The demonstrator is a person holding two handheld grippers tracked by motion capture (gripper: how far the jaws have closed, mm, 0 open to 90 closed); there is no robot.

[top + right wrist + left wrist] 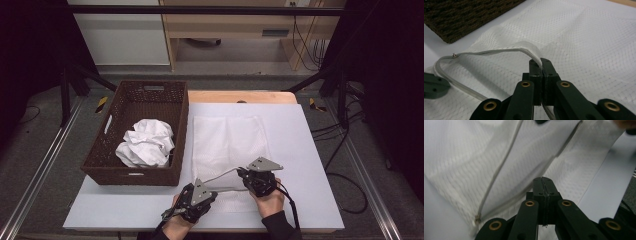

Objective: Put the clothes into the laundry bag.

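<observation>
A white mesh laundry bag [227, 145] lies flat on the white table [310, 165], just right of the brown wicker basket [175, 115], which holds crumpled white cloth [146, 144]. At the bag's near edge, farthest from the basket's back wall, the right gripper [541, 65] is clamped on the bag's zipper band [499, 51], lifting it. The left gripper [543, 185] has its jaws pressed together over the mesh, beside the zipper pull [477, 218]; whether fabric is caught I cannot tell.

Right gripper [541, 65] fingers pinched on mesh bag [584, 40] zipper edge [524, 50]
</observation>
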